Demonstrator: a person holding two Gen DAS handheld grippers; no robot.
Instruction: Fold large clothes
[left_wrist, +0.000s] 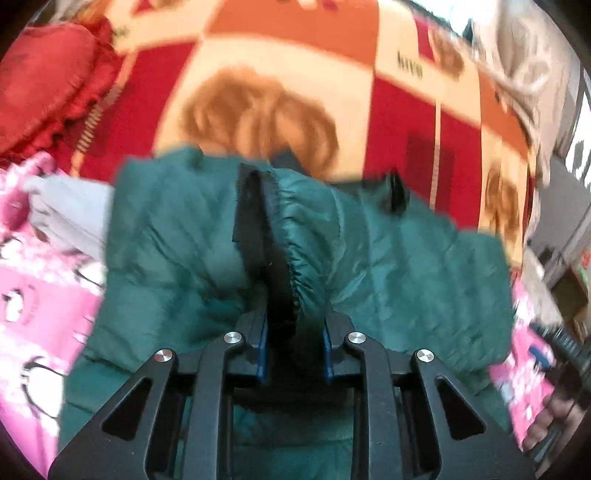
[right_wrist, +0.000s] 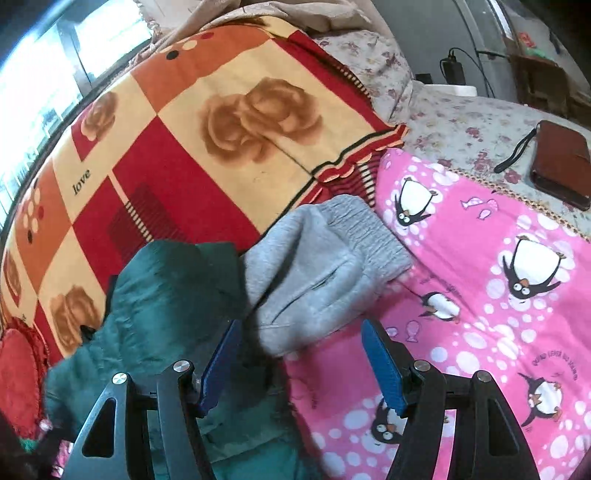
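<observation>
A dark green quilted jacket lies on the bed, bunched up in front of me. My left gripper is shut on its gathered edge with the black zip strip, and the fabric fills the gap between the blue pads. In the right wrist view the same jacket lies at the lower left. My right gripper is open above the spot where the jacket meets a grey ribbed-cuff sweat garment. Nothing is between its blue pads.
A red, orange and cream rose blanket covers the far side of the bed. A pink penguin sheet lies to the right. A brown wallet case rests on the floral cover, and a red frilled cushion sits at the left.
</observation>
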